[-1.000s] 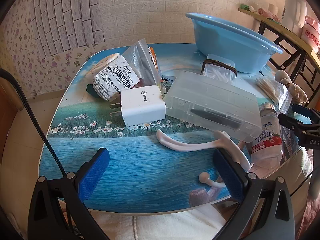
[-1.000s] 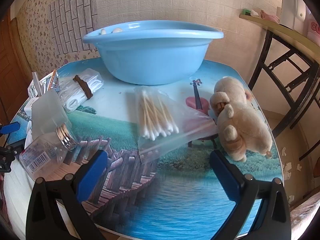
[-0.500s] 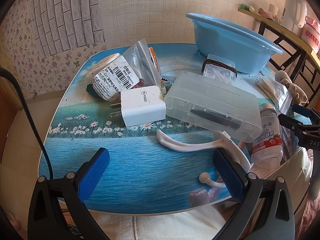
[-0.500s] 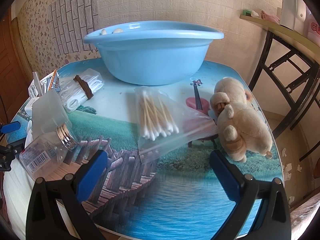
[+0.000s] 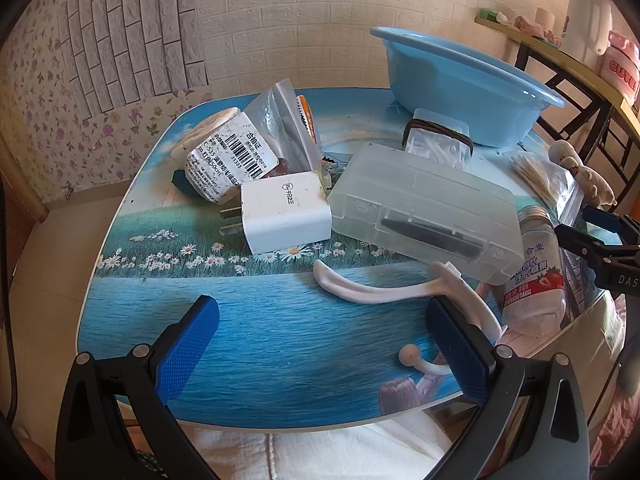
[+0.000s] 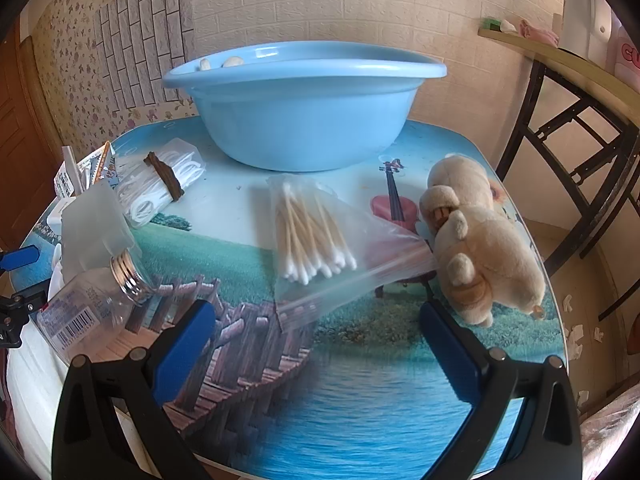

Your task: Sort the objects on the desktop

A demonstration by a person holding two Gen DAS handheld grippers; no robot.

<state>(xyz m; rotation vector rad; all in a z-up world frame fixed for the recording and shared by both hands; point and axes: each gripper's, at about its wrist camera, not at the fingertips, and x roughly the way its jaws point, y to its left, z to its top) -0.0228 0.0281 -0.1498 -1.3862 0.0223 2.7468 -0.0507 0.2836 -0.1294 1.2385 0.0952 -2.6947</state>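
My left tool [image 5: 322, 342] and right tool [image 6: 316, 346] both gape wide, holding nothing, low over the bench [image 5: 256, 320]. The cotton swabs' bag [image 6: 316, 236] lies flat before the blue basin [image 6: 304, 120], sticks running away from me, beside the plush toy [image 6: 480, 240].

We see a table [image 5: 260, 344] printed with a lake scene. On it lie a white charger [image 5: 286, 212], a clear case [image 5: 424, 216], a white hook [image 5: 380, 292], a bottle [image 5: 536, 272], swabs [image 6: 308, 232], a plush toy [image 6: 480, 240] right, and a blue basin [image 6: 304, 108] far.
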